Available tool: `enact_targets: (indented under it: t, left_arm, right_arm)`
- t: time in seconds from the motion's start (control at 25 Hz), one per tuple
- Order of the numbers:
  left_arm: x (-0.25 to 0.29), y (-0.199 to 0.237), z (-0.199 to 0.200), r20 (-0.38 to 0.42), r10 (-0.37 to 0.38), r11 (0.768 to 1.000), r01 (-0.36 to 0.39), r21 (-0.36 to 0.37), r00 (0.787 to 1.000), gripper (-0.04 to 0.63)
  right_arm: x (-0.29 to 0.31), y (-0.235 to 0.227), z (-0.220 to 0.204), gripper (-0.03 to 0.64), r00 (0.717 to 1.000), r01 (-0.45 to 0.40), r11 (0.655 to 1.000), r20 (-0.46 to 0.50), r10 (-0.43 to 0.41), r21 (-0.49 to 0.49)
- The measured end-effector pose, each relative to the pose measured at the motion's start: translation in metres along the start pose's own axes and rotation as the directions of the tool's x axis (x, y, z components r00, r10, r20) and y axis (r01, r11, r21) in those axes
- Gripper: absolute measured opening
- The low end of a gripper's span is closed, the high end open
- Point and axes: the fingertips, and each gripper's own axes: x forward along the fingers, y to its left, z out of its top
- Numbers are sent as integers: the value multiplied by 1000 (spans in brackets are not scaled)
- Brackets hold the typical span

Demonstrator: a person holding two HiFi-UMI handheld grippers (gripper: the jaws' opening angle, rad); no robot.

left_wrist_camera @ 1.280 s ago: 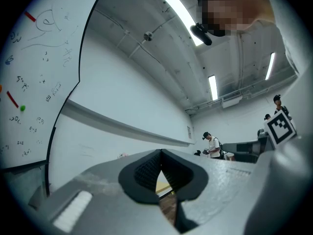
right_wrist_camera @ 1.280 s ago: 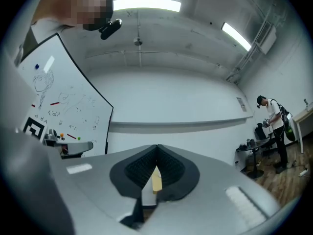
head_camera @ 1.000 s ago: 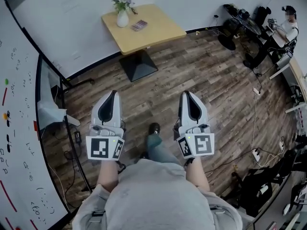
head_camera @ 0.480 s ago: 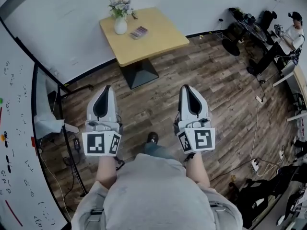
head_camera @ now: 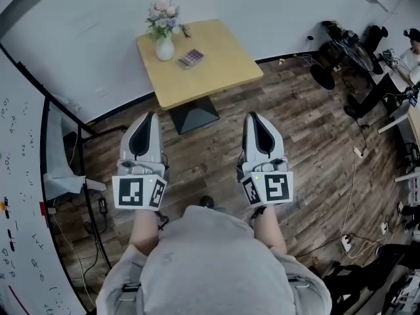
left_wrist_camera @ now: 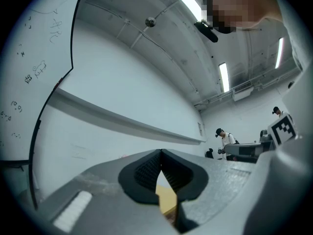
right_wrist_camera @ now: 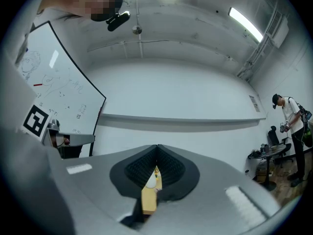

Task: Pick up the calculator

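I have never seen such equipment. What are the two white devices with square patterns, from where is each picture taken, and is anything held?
A person holds a two-jaw gripper in each hand: the left gripper and the right gripper. The patterned cubes are parts of them. One picture comes from a camera on the person's head, looking down; the other two come from cameras riding on each gripper, looking along its jaws. Both grippers are shut and hold nothing. Ahead stands a wooden table with a vase of flowers and the calculator, not yet picked up.
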Motion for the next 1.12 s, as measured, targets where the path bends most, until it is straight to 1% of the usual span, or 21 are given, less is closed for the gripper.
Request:
enact_targets:
  t: [0.16,0.28,0.4,0.56,0.84,1.12]
  left_arm:
    - [24,1,-3,8,18,1000,-18,5,1000,5]
    - [32,0,-7,4,27,999,-27,17,1000,5]
    - [36,3,-15,-14,39,999,-39,14,999,5]
    - [47,12,-22,-21,51,999,-51,13,998,5]
    - [87,31,-38,-21,28,999,-28,-25,999,5]
    - [143,60,-49,-27,2,999,-3,-48,1000,5]
  right_arm:
    - [18,-17,-5,2,1000,-10,1000,9,10,13]
    - [26,-25,-11,2,1000,-16,999,11,16,31]
    - [35,-28,-17,2,1000,-21,998,11,21,53]
    - [50,-28,-28,2,999,-34,998,-5,34,54]
    - [86,-43,-42,2,1000,-3,999,-20,4,45]
    - [145,-56,-49,2,1000,8,999,-14,-7,35]
